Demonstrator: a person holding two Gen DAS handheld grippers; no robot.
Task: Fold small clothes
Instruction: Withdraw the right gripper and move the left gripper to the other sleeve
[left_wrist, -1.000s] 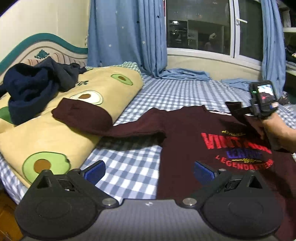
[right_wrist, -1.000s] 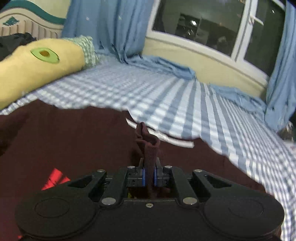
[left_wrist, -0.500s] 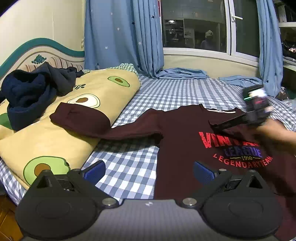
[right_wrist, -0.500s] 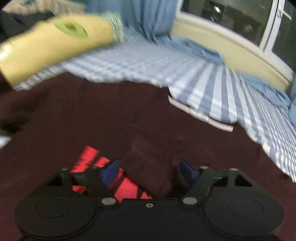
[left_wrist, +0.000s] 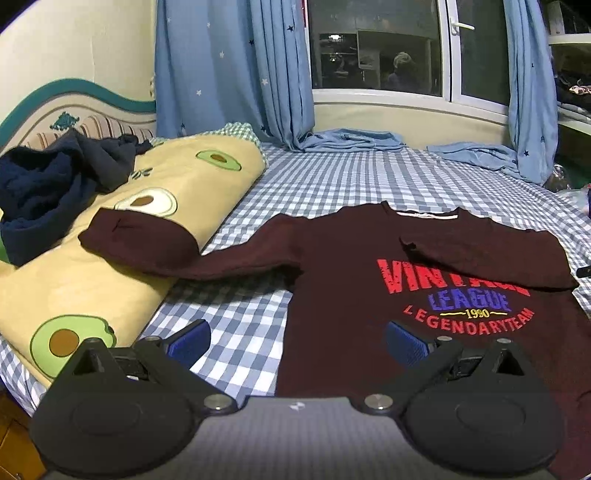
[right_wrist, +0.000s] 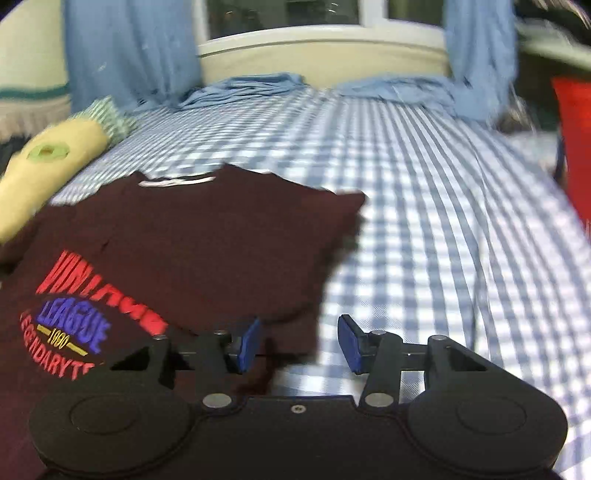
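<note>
So you've got the maroon sweatshirt (left_wrist: 354, 295) lying chest-up on the checked bed (left_wrist: 332, 184), print facing you. One sleeve (left_wrist: 487, 258) is already folded in across the chest, just above the lettering. The other sleeve (left_wrist: 177, 251) is still stretched out, with its cuff end draped up onto the avocado-print quilt (left_wrist: 110, 266).

Handling-wise I'd guess this is soft knit cotton: light, floppy, no stiffness at all. It'll sag and bunch wherever you don't support it, and it'll drag on the sheet rather than slide cleanly. Not fragile, so pinch it firmly. A shallow bite on a single layer will probably just slip off.

Your left hand-held gripper (left_wrist: 295, 339) is spread wide with nothing in it, hovering over the bed by the sweatshirt's side edge. Your right hand-held gripper (right_wrist: 299, 343) is also released and empty, though its jaws have just been closing in a bit. It sits right over the sweatshirt's edge on that side, no cloth between the pads.

For the outstretched sleeve I'd take hold at the cuff (left_wrist: 99, 236), since the ribbed band is thicker and gives the pads something to bite. Lift it clear of the quilt before carrying it across, otherwise it'll likely snag and twist.
</note>
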